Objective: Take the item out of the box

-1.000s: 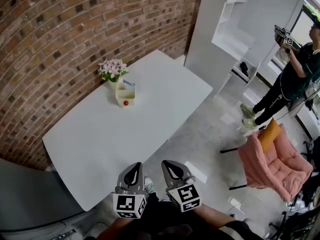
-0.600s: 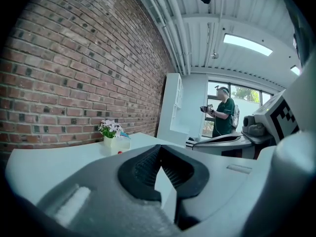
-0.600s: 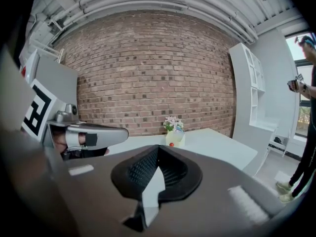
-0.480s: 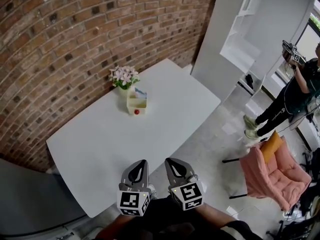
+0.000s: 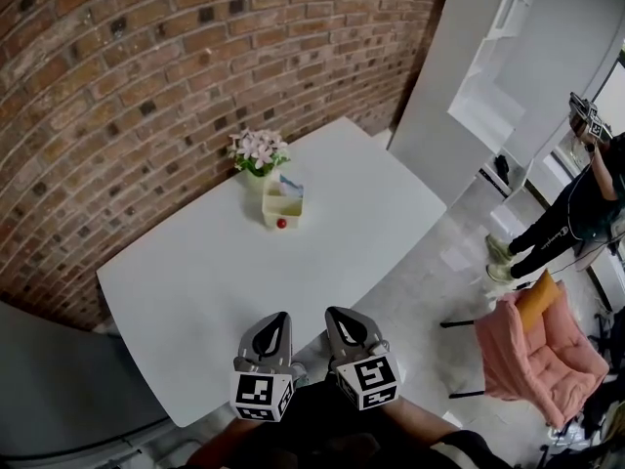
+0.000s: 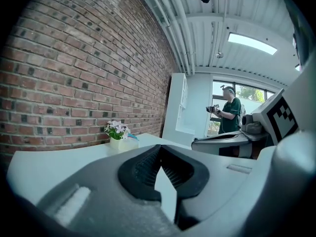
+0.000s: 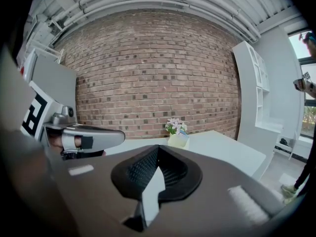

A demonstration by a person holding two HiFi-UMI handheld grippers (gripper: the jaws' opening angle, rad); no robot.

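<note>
A small cream box (image 5: 281,209) stands on the white table (image 5: 195,281) near the brick wall, with a blue-white item sticking up inside and a small red thing (image 5: 281,224) at its front. The box also shows far off in the left gripper view (image 6: 123,142) and the right gripper view (image 7: 178,139). My left gripper (image 5: 274,321) and right gripper (image 5: 339,316) hang side by side at the table's near edge, well short of the box. Both are shut with nothing between the jaws.
A pot of pink flowers (image 5: 258,151) stands right behind the box against the brick wall (image 5: 146,86). To the right are a white shelf unit (image 5: 498,66), a pink chair (image 5: 542,345) and a person (image 5: 576,203) holding another gripper device.
The view has swung right and slightly forward, so the box and flowers sit further right in the picture. Both grippers keep their place, shut, at the table's near edge.
</note>
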